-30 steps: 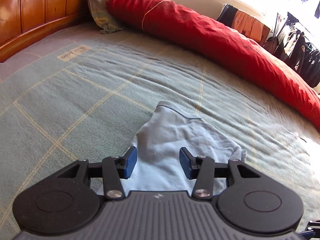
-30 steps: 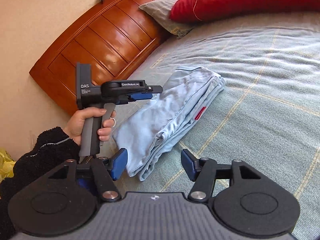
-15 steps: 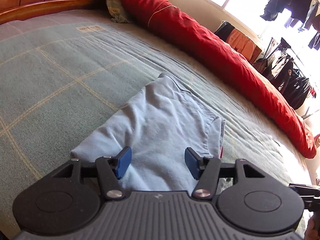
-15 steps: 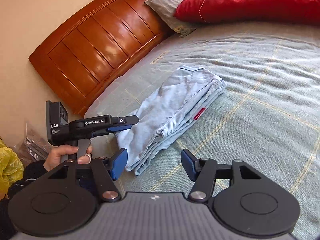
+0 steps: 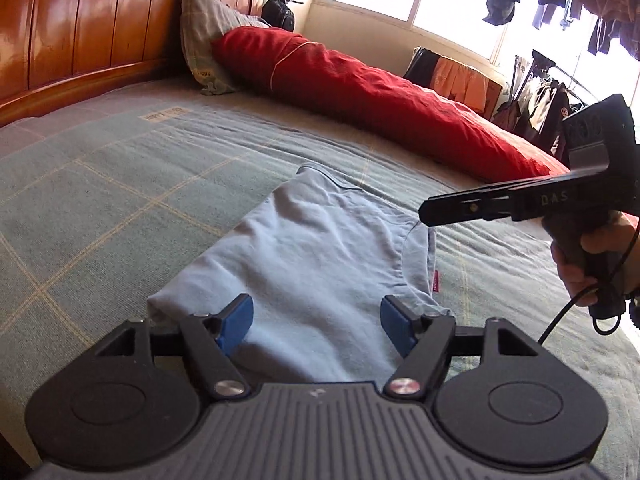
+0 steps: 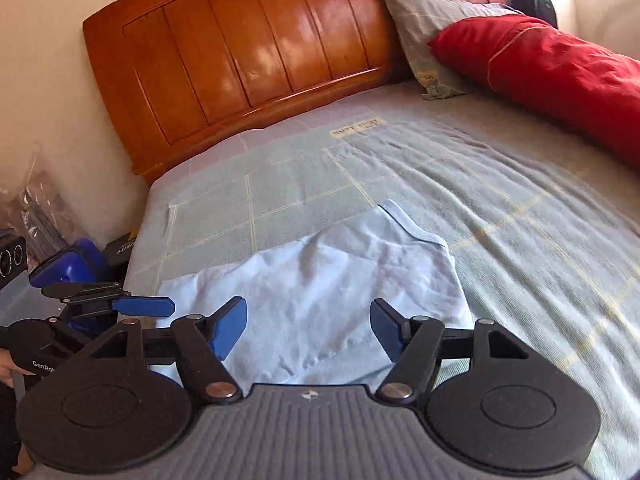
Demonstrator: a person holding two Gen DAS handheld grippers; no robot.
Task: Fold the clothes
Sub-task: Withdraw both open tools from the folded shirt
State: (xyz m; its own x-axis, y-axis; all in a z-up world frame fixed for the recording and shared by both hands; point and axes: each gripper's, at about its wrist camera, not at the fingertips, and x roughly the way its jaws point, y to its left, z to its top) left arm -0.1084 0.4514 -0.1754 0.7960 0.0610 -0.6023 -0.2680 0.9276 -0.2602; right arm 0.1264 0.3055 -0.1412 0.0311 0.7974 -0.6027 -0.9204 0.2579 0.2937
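A light blue garment (image 5: 320, 264) lies folded lengthwise on the green checked bedcover; it also shows in the right wrist view (image 6: 320, 288). My left gripper (image 5: 316, 324) is open and empty, hovering over the garment's near end. My right gripper (image 6: 308, 326) is open and empty, also above the near part of the garment. The right gripper shows in the left wrist view (image 5: 532, 200), held above the garment's right edge. The left gripper shows in the right wrist view (image 6: 120, 304) at the garment's left corner.
A long red duvet (image 5: 380, 100) lies along the far side of the bed, with a grey pillow (image 5: 208, 40) at the wooden headboard (image 6: 260, 52). Clothes hang by the window (image 5: 560, 0). The bed's left edge (image 6: 148, 216) drops to clutter on the floor.
Both grippers have swung round to face the garment's near end side by side. The right gripper has come over the garment. Both stay open.
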